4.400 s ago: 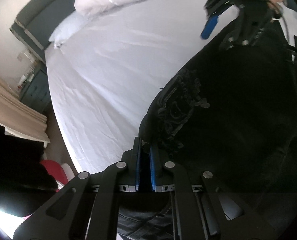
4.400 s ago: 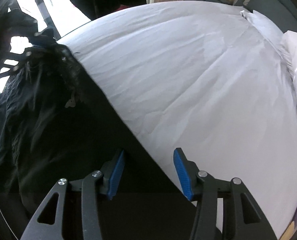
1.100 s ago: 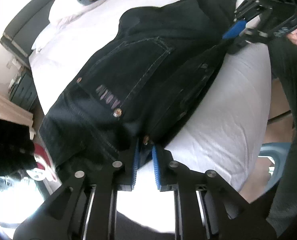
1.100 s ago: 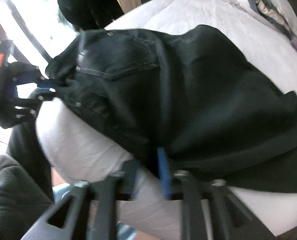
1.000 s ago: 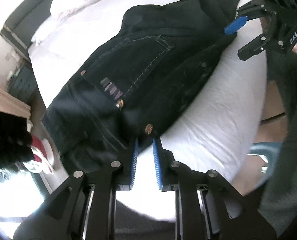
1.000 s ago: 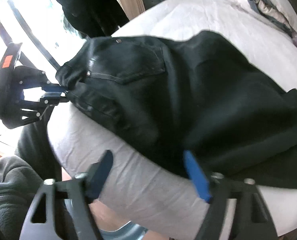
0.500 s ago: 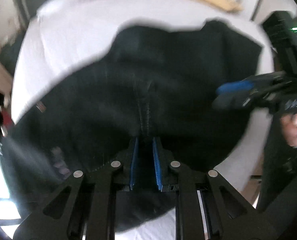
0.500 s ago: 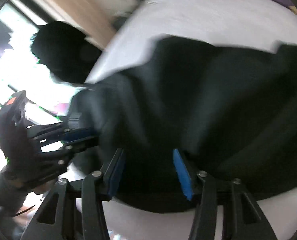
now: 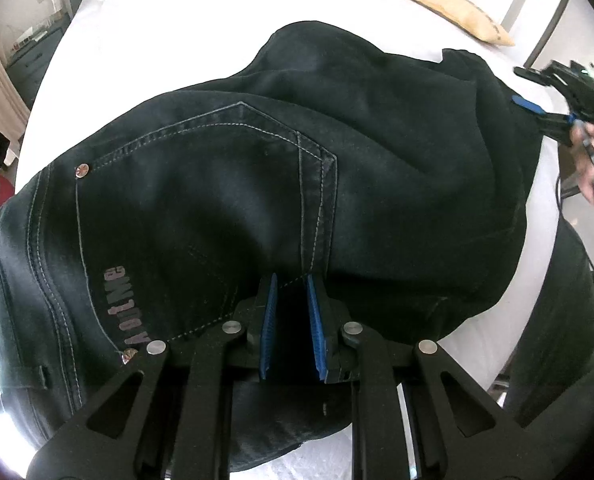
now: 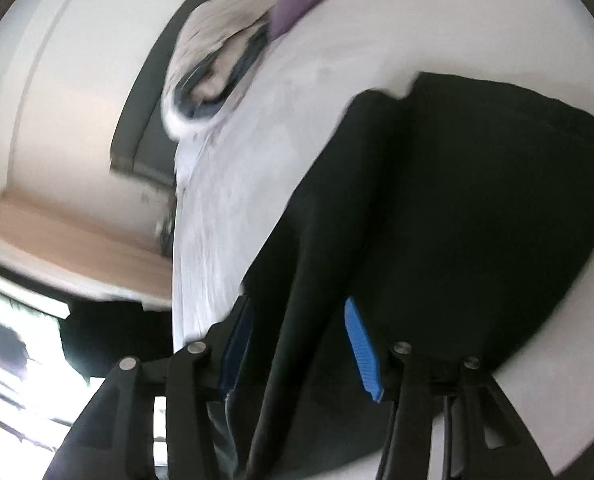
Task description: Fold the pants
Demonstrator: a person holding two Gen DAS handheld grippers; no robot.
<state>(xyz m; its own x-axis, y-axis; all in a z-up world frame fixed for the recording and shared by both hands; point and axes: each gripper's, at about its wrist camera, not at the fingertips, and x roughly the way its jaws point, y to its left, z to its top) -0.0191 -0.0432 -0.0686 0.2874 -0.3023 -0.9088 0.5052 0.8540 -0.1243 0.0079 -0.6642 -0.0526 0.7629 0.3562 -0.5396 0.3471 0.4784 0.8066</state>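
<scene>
So the pants (image 9: 257,184) are black denim, lying bunched across the middle of the white bed (image 9: 177,20), back pocket up, waistband toward the lower left of the left wrist view. My guess on handling: heavy-ish for cloth, soft but with stiff seams and a thick waistband, not slippery, nothing fragile. It'll drape and drag on the sheet instead of sliding. Best places to grab look like the waistband corners or the hem ends, where the layers are thick and won't slip out.

Left gripper (image 9: 291,320) sits low centre in its own view, right over the pocket edge. Its blue pads (image 9: 268,320) are nearly together with just a narrow gap, and dark fabric shows in that gap, but I can't tell if they're actually pinching it or only hovering above.

Right gripper (image 10: 297,344) is about half open, and its jaws have just been opening wider. A fold of the pants (image 10: 437,220) runs between the pads, but the right pad clearly stands off the cloth, so no real grip there. That view is blurry.
</scene>
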